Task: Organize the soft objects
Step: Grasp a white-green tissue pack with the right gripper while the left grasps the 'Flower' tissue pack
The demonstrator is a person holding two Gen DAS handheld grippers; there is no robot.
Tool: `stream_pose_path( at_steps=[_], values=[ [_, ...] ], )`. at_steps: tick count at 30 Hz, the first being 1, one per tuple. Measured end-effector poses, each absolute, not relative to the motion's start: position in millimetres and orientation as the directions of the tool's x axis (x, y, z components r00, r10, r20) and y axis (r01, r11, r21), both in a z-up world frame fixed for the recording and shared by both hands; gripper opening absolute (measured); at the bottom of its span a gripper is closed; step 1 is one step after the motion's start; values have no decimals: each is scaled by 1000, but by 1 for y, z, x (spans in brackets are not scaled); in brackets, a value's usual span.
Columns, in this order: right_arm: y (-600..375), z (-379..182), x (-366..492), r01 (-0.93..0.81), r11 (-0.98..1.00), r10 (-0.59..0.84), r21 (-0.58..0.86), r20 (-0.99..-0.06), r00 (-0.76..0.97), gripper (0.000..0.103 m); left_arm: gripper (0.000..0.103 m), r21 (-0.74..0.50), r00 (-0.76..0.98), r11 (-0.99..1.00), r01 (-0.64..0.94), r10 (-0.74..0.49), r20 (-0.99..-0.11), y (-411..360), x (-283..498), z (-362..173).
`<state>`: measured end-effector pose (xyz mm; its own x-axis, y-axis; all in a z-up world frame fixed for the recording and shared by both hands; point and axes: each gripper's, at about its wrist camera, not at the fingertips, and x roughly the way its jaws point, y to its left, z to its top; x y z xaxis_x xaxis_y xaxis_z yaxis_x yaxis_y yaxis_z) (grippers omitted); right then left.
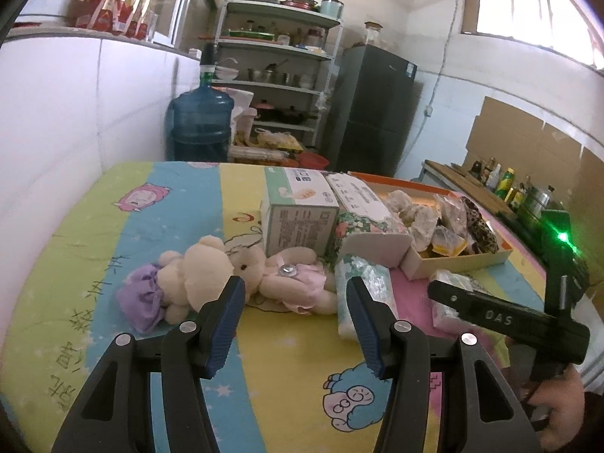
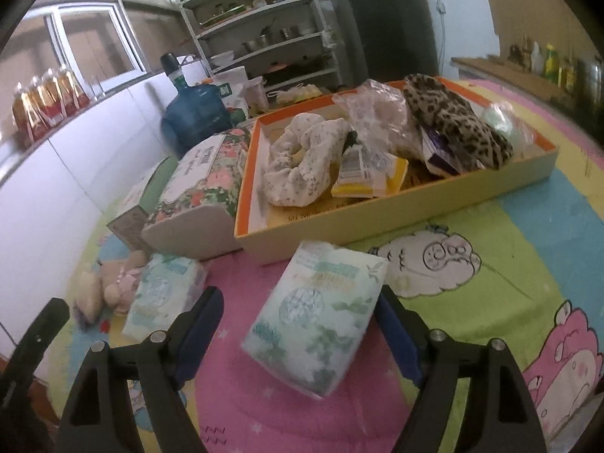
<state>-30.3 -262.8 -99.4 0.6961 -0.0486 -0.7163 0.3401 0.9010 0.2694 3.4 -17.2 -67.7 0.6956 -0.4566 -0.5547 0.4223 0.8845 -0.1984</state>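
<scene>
Tray part-filled, soft things still out on the cartoon-print cloth.
My right gripper gapes around a pale green tissue pack; my left gripper hangs wide, empty, two plush bears unsorted beside the orange-rimmed cardboard tray.

Bare cloth in front of left gripper: free lane up to teddy bears. Tissue pack just right of lane; boxes wall off behind. Right gripper jaws wide, second tissue pack between them. Tray blocks way beyond; open cloth right of it.
</scene>
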Motion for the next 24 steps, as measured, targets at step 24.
stream_pose_path(
  at_steps=[24],
  values=[
    [-273, -95, -45, 222, 949, -11, 225, -679, 734, 54, 58, -125, 604, 840, 527, -474, -641, -111, 18, -89]
  ],
)
